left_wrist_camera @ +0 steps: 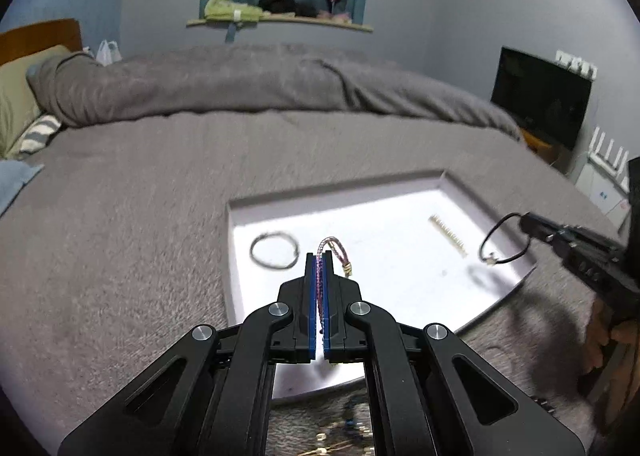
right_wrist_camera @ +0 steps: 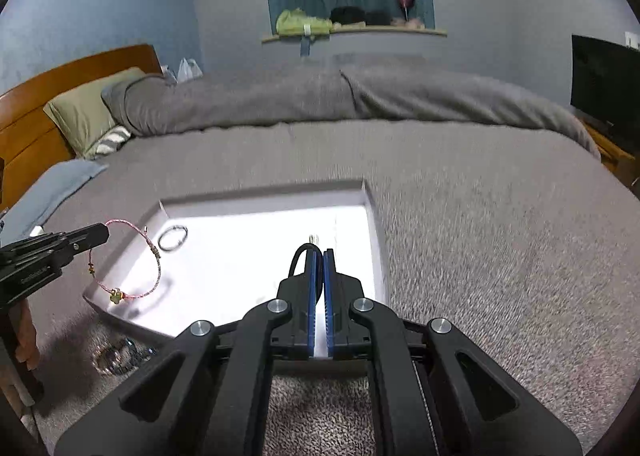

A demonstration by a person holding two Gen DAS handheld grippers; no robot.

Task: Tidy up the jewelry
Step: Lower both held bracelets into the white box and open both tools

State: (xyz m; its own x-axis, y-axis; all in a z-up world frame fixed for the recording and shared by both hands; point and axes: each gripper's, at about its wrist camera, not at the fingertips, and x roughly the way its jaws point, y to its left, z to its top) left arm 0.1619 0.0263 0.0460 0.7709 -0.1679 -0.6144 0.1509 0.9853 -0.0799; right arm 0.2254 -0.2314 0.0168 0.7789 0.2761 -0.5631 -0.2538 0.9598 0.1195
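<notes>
A shallow white tray [left_wrist_camera: 400, 191] lies on the grey bed [left_wrist_camera: 120, 236]. The left claw [left_wrist_camera: 319, 256] is clamped on a pink braided bracelet [left_wrist_camera: 334, 246], which hangs above the tray's near left part. The right claw [right_wrist_camera: 319, 254] is clamped on a black cord bracelet [right_wrist_camera: 299, 256], which hangs above the tray's right side. Inside the tray lie a dark ring-shaped bracelet [left_wrist_camera: 275, 250], at the left, and a pale bar-shaped piece [left_wrist_camera: 448, 236], toward the right, well apart. More jewelry [right_wrist_camera: 120, 358] lies on the bed near the tray's near edge.

Small pale lettering on left gripper [right_wrist_camera: 102, 234] body, too blurred to read.
</notes>
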